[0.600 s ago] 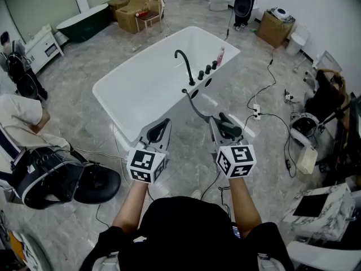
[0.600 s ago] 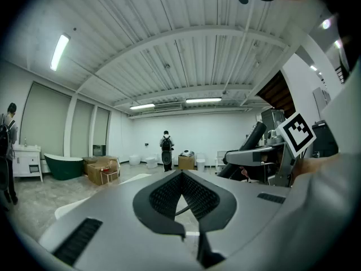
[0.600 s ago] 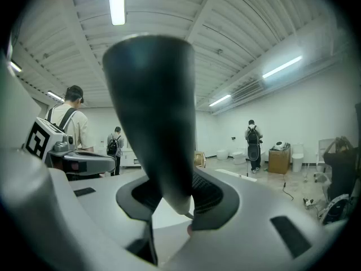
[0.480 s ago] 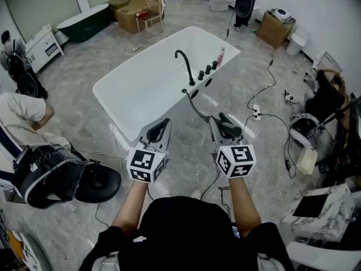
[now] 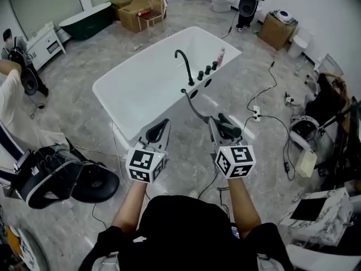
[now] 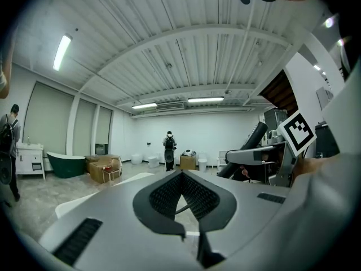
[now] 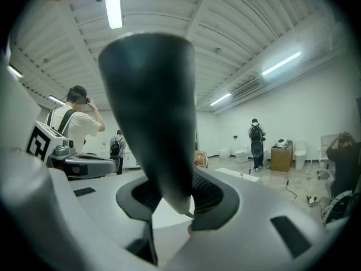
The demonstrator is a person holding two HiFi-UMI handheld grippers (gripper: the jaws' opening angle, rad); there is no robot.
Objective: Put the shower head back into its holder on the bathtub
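A white bathtub point(image 5: 141, 86) stands ahead of me on the grey floor. On its near rim are a black curved faucet point(image 5: 184, 65) and several black knobs point(image 5: 204, 71). From the rim a hose point(image 5: 192, 105) runs to the black shower head point(image 5: 228, 130), and my right gripper point(image 5: 223, 126) is shut on it short of the tub. In the right gripper view the shower head's handle point(image 7: 151, 112) rises between the jaws of the right gripper point(image 7: 180, 199). My left gripper point(image 5: 158, 131) is level beside it, shut and holding nothing; in its own view the left gripper point(image 6: 181, 176) has its pads meeting at the tips.
A pink bottle point(image 5: 221, 55) stands on the tub rim. A black bag point(image 5: 56, 176) lies at the left floor, and cables with a power strip point(image 5: 255, 110) lie at the right. Cardboard boxes point(image 5: 135, 10) and a dark green tub point(image 5: 84, 21) are behind. A person point(image 5: 11, 95) stands at far left.
The person at the left has straightened up and raised an arm. Both grippers and the shower head have stayed where they were.
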